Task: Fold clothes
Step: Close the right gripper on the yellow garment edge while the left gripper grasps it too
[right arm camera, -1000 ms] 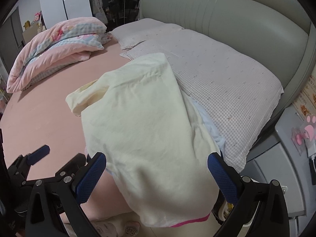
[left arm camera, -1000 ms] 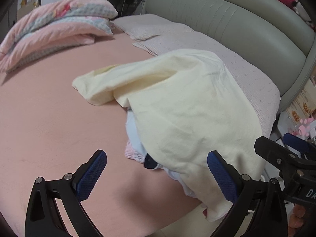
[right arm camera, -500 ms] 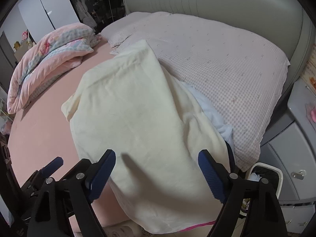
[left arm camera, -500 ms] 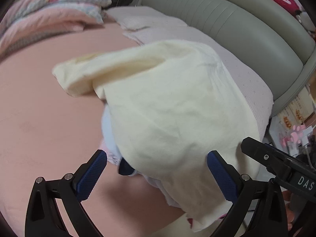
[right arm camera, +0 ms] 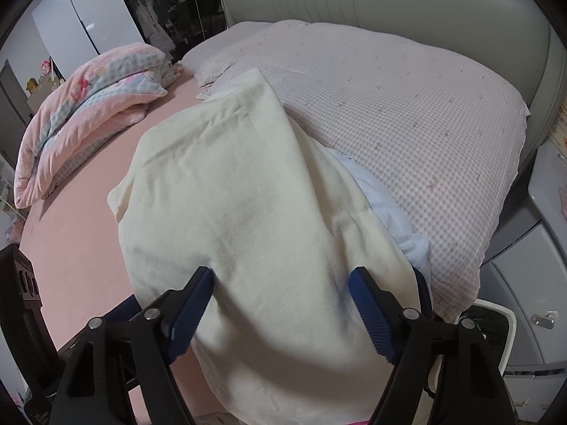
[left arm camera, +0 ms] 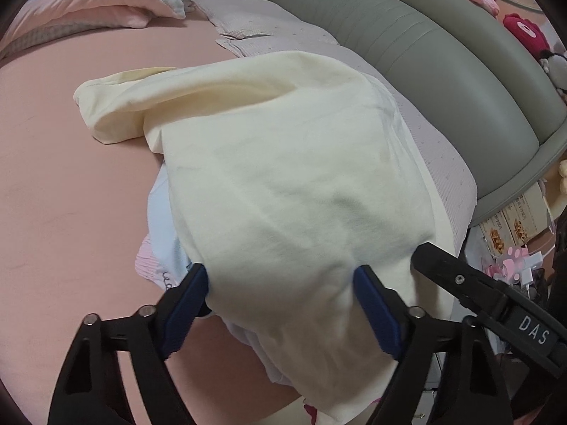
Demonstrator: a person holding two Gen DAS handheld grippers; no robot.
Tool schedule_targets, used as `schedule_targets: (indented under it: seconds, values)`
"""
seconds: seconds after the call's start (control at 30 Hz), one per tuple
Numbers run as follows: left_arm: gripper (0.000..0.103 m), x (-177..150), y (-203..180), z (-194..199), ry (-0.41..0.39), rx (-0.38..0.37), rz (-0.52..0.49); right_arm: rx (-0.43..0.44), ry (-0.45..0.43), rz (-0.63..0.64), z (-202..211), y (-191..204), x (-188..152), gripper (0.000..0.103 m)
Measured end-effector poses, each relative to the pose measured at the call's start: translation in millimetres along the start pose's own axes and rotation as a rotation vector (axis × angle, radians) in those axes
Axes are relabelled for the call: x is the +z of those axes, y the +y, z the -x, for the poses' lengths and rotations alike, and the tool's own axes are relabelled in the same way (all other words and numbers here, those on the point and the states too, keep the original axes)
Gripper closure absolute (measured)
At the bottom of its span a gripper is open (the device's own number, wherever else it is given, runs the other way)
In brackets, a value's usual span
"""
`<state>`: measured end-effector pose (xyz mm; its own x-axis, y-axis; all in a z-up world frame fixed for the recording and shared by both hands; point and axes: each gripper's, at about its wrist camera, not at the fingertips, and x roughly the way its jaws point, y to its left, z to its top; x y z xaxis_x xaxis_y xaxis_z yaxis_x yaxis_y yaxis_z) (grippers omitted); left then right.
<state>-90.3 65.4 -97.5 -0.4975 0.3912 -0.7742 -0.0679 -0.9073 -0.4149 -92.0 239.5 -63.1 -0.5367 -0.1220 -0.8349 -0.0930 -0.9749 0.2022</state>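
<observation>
Far left, a pink quilt (right arm camera: 88, 113) sits folded out of the way on the pink bed (left arm camera: 53, 184). Near edge, centre: cream garment (left arm camera: 283, 184) draped unfolded over a pale blue piece (right arm camera: 389, 212), probably a pile. Left gripper (left arm camera: 280, 304) and right gripper (right arm camera: 280, 304) both gape wide over its near hem, clamping nothing, apparently positioned to grab it.

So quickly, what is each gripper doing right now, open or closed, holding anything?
Left gripper: open, its pads on either side of the yellow garment, not clamped.
Right gripper: open, astride the same garment, holding nothing.
</observation>
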Motion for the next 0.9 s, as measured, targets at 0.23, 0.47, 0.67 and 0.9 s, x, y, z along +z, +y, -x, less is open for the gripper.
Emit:
schedule_targets:
  seconds: [0.23,0.47,0.67,0.9]
  values:
    - [0.056,-2.1,-21.2,5.4,-0.026,0.031,-0.094,0.006,-0.023,0.037,-0.3,5.3,-3.7,0.055]
    - [0.073,2.0,-15.4,13.8,-0.030,0.005,-0.062,0.030,-0.053,0.087,7.8,13.8,-8.0,0.078]
    - [0.085,6.6,1.8,25.9,-0.052,-0.026,-0.005,0.049,-0.072,0.132,20.8,24.0,-5.5,0.086]
    - [0.073,10.9,9.9,35.5,-0.016,-0.026,0.034,0.116,-0.076,0.133,33.6,32.6,-1.5,0.090]
